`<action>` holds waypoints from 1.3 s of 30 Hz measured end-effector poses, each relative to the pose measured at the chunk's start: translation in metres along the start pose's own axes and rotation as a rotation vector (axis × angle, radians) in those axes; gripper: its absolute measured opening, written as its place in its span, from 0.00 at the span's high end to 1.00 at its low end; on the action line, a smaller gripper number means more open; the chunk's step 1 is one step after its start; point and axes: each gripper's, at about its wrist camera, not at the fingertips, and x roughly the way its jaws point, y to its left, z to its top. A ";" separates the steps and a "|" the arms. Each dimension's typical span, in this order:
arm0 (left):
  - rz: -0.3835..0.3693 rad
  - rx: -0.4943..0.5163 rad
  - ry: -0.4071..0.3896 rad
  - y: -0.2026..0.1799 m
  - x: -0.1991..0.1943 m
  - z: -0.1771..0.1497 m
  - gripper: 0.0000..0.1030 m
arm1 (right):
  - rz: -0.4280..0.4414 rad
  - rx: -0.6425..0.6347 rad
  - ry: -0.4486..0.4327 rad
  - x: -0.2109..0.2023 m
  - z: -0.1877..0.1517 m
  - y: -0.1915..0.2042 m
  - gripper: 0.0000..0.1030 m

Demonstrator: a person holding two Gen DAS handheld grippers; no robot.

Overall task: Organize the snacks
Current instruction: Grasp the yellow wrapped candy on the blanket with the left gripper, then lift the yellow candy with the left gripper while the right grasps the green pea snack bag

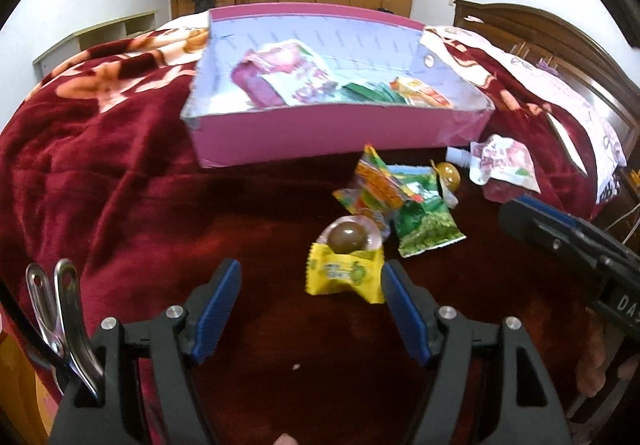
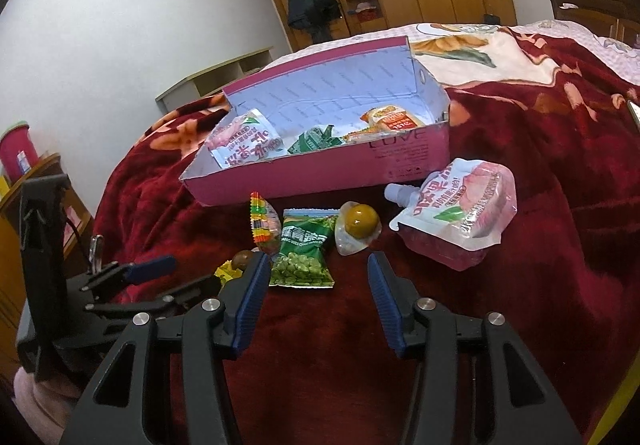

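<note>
Left gripper [image 1: 312,309] is spread wide w/ the yellow crinkly candy wrapper [image 1: 343,277] just ahead, off its right finger, prob. lined up for next pick. Right gripper [image 2: 316,285] is also spread, empty, near the green pea packet [image 2: 303,253]. Goal, the pink open cardboard box [image 1: 320,133], sits beyond on the red plush blanket [image 1: 100,173], partly filled. Round brown jelly cup [image 1: 348,237] touches the wrapper & could get nudged; pink spouted drink pouch [image 2: 460,213] lies apart by the box corner.

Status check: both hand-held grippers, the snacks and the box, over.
Left hand-held gripper open, at yellow snack. Right hand-held gripper open, empty. Pink box part-filled; green pea packet still out. Nothing blocking.
</note>
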 end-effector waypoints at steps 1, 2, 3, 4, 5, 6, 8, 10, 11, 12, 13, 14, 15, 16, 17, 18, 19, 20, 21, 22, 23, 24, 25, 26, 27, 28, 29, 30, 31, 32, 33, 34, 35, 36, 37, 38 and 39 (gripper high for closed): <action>0.000 0.007 0.001 -0.002 0.002 0.000 0.27 | 0.001 0.004 0.000 0.000 -0.001 -0.001 0.50; 0.002 0.015 0.002 -0.005 0.005 -0.001 0.27 | 0.002 0.009 0.001 0.000 -0.001 -0.002 0.50; 0.006 0.023 0.002 -0.007 0.007 -0.002 0.27 | 0.003 0.013 0.001 0.001 -0.001 -0.003 0.50; 0.011 0.029 0.000 -0.009 0.009 -0.003 0.27 | 0.004 0.017 0.002 0.001 -0.002 -0.005 0.50; 0.020 0.038 -0.001 -0.011 0.012 -0.004 0.27 | 0.006 0.021 0.004 0.002 -0.002 -0.006 0.50; 0.032 0.044 -0.002 -0.013 0.015 -0.004 0.27 | 0.007 0.024 0.005 0.003 -0.003 -0.008 0.50; 0.045 0.046 -0.002 -0.014 0.020 -0.005 0.27 | 0.010 0.032 0.008 0.004 -0.004 -0.010 0.50; 0.048 0.038 -0.006 -0.013 0.024 -0.006 0.27 | 0.012 0.039 0.012 0.006 -0.005 -0.012 0.50; 0.048 0.035 -0.009 -0.012 0.024 -0.006 0.27 | 0.013 0.044 0.014 0.007 -0.006 -0.013 0.50; 0.049 0.035 -0.012 -0.011 0.025 -0.006 0.27 | 0.014 0.048 0.017 0.008 -0.006 -0.015 0.50; 0.052 0.040 -0.016 -0.011 0.026 -0.006 0.28 | 0.015 0.052 0.020 0.009 -0.007 -0.016 0.50; 0.056 0.046 -0.019 -0.011 0.026 -0.006 0.29 | 0.015 0.057 0.024 0.011 -0.008 -0.018 0.50; 0.061 0.054 -0.022 -0.012 0.027 -0.007 0.29 | 0.016 0.062 0.027 0.012 -0.008 -0.019 0.50; 0.070 0.068 -0.027 -0.014 0.027 -0.008 0.30 | 0.018 0.069 0.033 0.014 -0.010 -0.021 0.50; 0.077 0.075 -0.029 -0.015 0.028 -0.008 0.30 | 0.019 0.073 0.037 0.015 -0.011 -0.022 0.50; 0.084 0.078 -0.031 -0.016 0.029 -0.009 0.30 | 0.019 0.078 0.043 0.017 -0.012 -0.024 0.50; 0.088 0.077 -0.032 -0.016 0.030 -0.009 0.30 | 0.020 0.081 0.047 0.018 -0.013 -0.025 0.50; 0.089 0.074 -0.031 -0.016 0.030 -0.009 0.30 | 0.021 0.082 0.051 0.020 -0.014 -0.025 0.50; 0.089 0.070 -0.028 -0.016 0.031 -0.008 0.30 | 0.021 0.082 0.054 0.020 -0.015 -0.026 0.50; 0.088 0.069 -0.026 -0.015 0.032 -0.008 0.30 | 0.020 0.081 0.055 0.021 -0.015 -0.026 0.50; 0.087 0.068 -0.024 -0.015 0.032 -0.008 0.30 | 0.019 0.079 0.056 0.022 -0.016 -0.026 0.50; 0.089 0.068 -0.028 -0.015 0.031 -0.008 0.36 | 0.017 0.076 0.056 0.022 -0.016 -0.026 0.50; 0.097 0.074 -0.035 -0.015 0.029 -0.008 0.40 | 0.015 0.072 0.057 0.023 -0.016 -0.025 0.50; 0.103 0.084 -0.039 -0.015 0.029 -0.008 0.49 | 0.013 0.068 0.058 0.023 -0.017 -0.025 0.50; 0.111 0.096 -0.042 -0.016 0.028 -0.008 0.56 | 0.011 0.066 0.060 0.024 -0.017 -0.025 0.50; 0.114 0.101 -0.044 -0.016 0.027 -0.009 0.58 | 0.009 0.065 0.061 0.025 -0.018 -0.025 0.50; 0.113 0.103 -0.046 -0.015 0.026 -0.009 0.59 | 0.008 0.064 0.061 0.025 -0.018 -0.025 0.50; 0.108 0.101 -0.047 -0.014 0.025 -0.009 0.61 | 0.006 0.062 0.062 0.025 -0.018 -0.024 0.49; 0.104 0.097 -0.048 -0.013 0.024 -0.009 0.62 | 0.004 0.061 0.062 0.026 -0.018 -0.024 0.49; 0.103 0.093 -0.050 -0.011 0.023 -0.008 0.62 | 0.001 0.059 0.062 0.026 -0.018 -0.024 0.49; 0.101 0.089 -0.052 -0.010 0.021 -0.008 0.62 | -0.002 0.057 0.062 0.026 -0.018 -0.023 0.49; 0.100 0.081 -0.054 -0.008 0.020 -0.008 0.62 | -0.005 0.055 0.062 0.026 -0.018 -0.022 0.49; 0.098 0.074 -0.055 -0.006 0.019 -0.008 0.62 | -0.007 0.054 0.061 0.026 -0.018 -0.022 0.49; 0.097 0.066 -0.057 -0.004 0.017 -0.007 0.62 | -0.008 0.054 0.061 0.025 -0.017 -0.022 0.49; 0.097 0.054 -0.059 -0.001 0.016 -0.006 0.62 | -0.009 0.057 0.060 0.025 -0.017 -0.022 0.49; 0.097 0.047 -0.062 0.002 0.014 -0.006 0.63 | -0.009 0.060 0.059 0.025 -0.017 -0.022 0.49; 0.096 0.040 -0.066 0.004 0.012 -0.005 0.63 | -0.008 0.063 0.058 0.025 -0.016 -0.022 0.49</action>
